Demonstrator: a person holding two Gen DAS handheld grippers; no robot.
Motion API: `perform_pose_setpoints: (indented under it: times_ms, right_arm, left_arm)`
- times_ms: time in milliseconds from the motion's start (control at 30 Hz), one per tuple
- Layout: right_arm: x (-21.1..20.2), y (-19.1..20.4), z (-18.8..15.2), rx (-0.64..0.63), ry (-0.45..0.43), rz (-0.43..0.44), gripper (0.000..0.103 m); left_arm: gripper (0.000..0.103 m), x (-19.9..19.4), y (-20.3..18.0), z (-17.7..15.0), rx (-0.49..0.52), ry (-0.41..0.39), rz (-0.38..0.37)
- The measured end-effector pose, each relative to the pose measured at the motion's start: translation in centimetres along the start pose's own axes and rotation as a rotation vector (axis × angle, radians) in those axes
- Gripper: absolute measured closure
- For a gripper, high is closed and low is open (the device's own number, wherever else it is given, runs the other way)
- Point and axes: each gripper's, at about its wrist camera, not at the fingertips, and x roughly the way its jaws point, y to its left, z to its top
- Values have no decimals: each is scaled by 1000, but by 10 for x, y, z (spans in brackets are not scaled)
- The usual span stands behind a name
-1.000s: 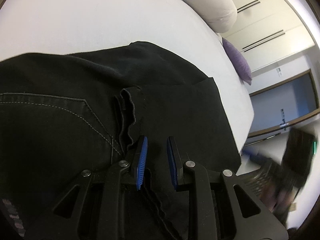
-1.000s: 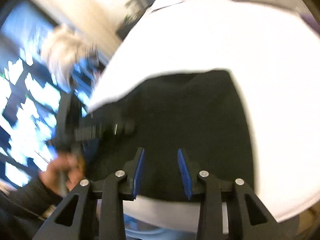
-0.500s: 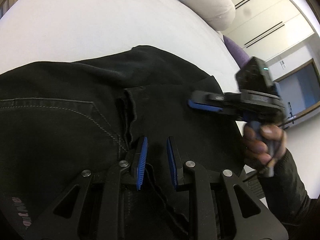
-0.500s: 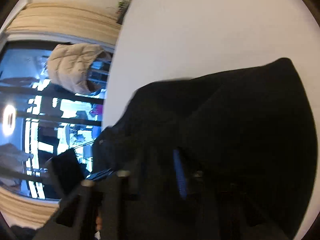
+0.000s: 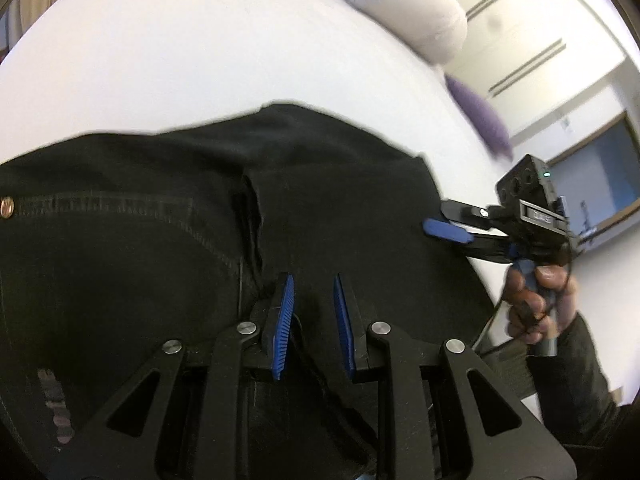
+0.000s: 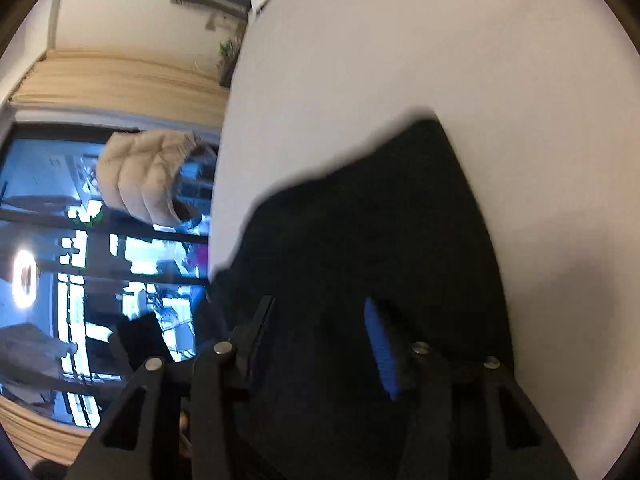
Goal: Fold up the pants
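Note:
Black jeans (image 5: pixel 168 248) lie folded on a white bed (image 5: pixel 200 60), pocket stitching and a rivet showing at the left. My left gripper (image 5: pixel 312 300) hovers low over the jeans by a folded seam edge, jaws open a little, with nothing between them. My right gripper (image 5: pixel 444 230) shows at the right edge of the jeans in the left wrist view, held by a hand. In the right wrist view the right gripper (image 6: pixel 320 320) is open wide over the black fabric (image 6: pixel 380 220), and the view is blurred.
A white pillow (image 5: pixel 408 12) and a purple cushion (image 5: pixel 480 116) lie at the far side of the bed. Wardrobe doors stand behind. The right wrist view shows a window and a beige quilted jacket (image 6: pixel 144 176) beyond the bed edge.
The right gripper came in from off the bed and now sits open over the right edge of the jeans. The left gripper stayed nearly in place.

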Motion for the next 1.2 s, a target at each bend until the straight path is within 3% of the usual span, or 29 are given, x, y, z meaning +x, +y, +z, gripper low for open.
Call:
perform_pose_setpoints:
  times_ms: [100, 367, 433, 500, 533, 667, 767, 900, 967, 1033, 1067, 1200]
  right_arm:
    - [-10, -11, -22, 49, -10, 76, 59]
    - [-26, -4, -100, 39, 52, 101, 54]
    - [-30, -4, -119, 53, 69, 72, 53]
    - [-41, 4, -136, 22, 59, -13, 51]
    - [-50, 8, -141, 16, 33, 11, 51]
    - [-88, 40, -123, -54, -115, 148, 51]
    - [-80, 52, -98, -57, -148, 176, 49]
    - [-35, 50, -70, -13, -98, 138, 48]
    - [-4, 33, -64, 66, -61, 49, 46]
    - [25, 23, -66, 90, -48, -73, 67]
    - [27, 23, -69, 82, -69, -77, 68]
    - [22, 37, -79, 45, -99, -71, 55]
  left_arm:
    - [83, 0, 7, -9, -14, -10, -10]
    - [83, 2, 6, -14, -7, -15, 12]
    - [83, 7, 1, -11, -5, -16, 19]
    - [83, 8, -2, -11, -5, -16, 21]
    - [83, 9, -3, -11, -3, -16, 23]
    - [83, 10, -7, -13, 7, -18, 34]
    - [83, 10, -8, -14, 5, -20, 34]
    - [83, 8, -8, -15, 3, -25, 31]
    - [83, 7, -8, -17, 0, -28, 36]
    - [83, 3, -8, -18, 0, -27, 51]
    - [83, 0, -7, -19, -4, -27, 48]
    - [82, -36, 0, -30, -45, -82, 44]
